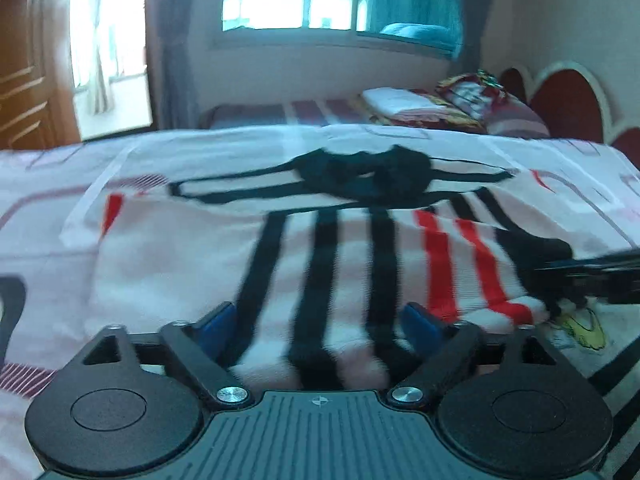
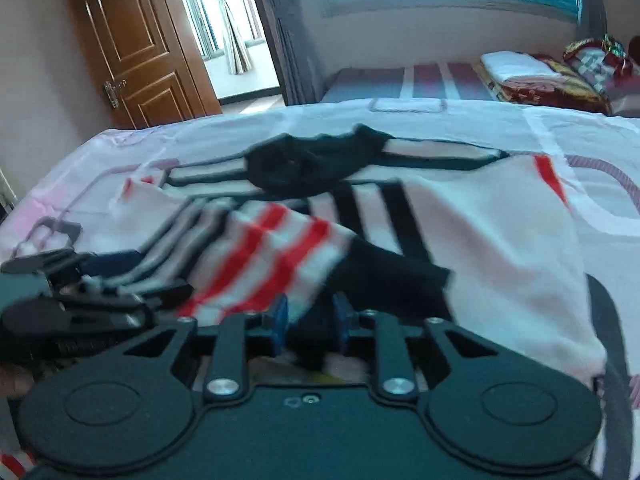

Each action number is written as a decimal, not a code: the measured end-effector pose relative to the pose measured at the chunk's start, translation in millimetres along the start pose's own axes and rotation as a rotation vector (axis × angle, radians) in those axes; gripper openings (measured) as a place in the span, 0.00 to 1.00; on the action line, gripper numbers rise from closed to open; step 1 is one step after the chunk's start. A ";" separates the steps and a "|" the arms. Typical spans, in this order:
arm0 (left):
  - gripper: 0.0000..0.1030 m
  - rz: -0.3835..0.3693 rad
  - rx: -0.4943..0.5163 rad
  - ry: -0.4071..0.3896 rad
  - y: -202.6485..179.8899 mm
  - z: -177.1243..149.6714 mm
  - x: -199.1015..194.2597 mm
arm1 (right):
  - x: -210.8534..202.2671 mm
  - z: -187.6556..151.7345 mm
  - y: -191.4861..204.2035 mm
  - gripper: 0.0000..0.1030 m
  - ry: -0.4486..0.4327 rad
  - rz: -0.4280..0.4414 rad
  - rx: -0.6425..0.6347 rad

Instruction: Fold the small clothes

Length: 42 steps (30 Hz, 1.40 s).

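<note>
A bed [image 1: 48, 216] with a pale patterned sheet is shown; a white garment [image 1: 348, 280] with black and red stripes is spread on it, one striped edge [image 2: 272, 256] folded over; the left hand-held gripper [image 1: 320, 320] is spread wide around the near hem; the right hand-held gripper [image 2: 308, 320] is clenched on the garment's black cuff [image 2: 384, 276].
</note>
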State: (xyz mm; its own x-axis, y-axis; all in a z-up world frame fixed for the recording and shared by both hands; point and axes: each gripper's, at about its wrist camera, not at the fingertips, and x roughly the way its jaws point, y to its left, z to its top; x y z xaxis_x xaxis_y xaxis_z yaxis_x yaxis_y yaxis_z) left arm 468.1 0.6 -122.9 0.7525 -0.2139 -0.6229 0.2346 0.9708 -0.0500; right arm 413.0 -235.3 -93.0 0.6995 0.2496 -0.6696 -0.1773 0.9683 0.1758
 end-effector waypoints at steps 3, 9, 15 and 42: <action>0.89 0.017 -0.007 0.015 8.2 2.2 -2.1 | -11.4 -3.4 -28.9 0.18 -0.002 0.027 0.057; 0.89 0.079 -0.021 0.014 -3.1 8.9 -11.5 | -22.4 5.0 -48.6 0.31 -0.014 0.047 0.160; 0.89 0.119 -0.041 0.032 -6.0 4.1 -12.4 | -5.9 1.6 -39.9 0.16 0.028 0.109 0.132; 0.93 0.194 0.030 0.100 -9.9 -25.9 -69.1 | -74.7 -7.9 -49.5 0.34 -0.046 0.105 0.087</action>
State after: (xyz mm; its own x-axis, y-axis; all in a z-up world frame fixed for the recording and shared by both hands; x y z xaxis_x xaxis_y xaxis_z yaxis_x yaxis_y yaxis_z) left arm 397.9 8.7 -99.6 0.7207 -0.0101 -0.6932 0.1110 0.9887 0.1010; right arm 364.1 -301.9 -57.4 0.7113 0.3470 -0.6112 -0.1916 0.9324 0.3063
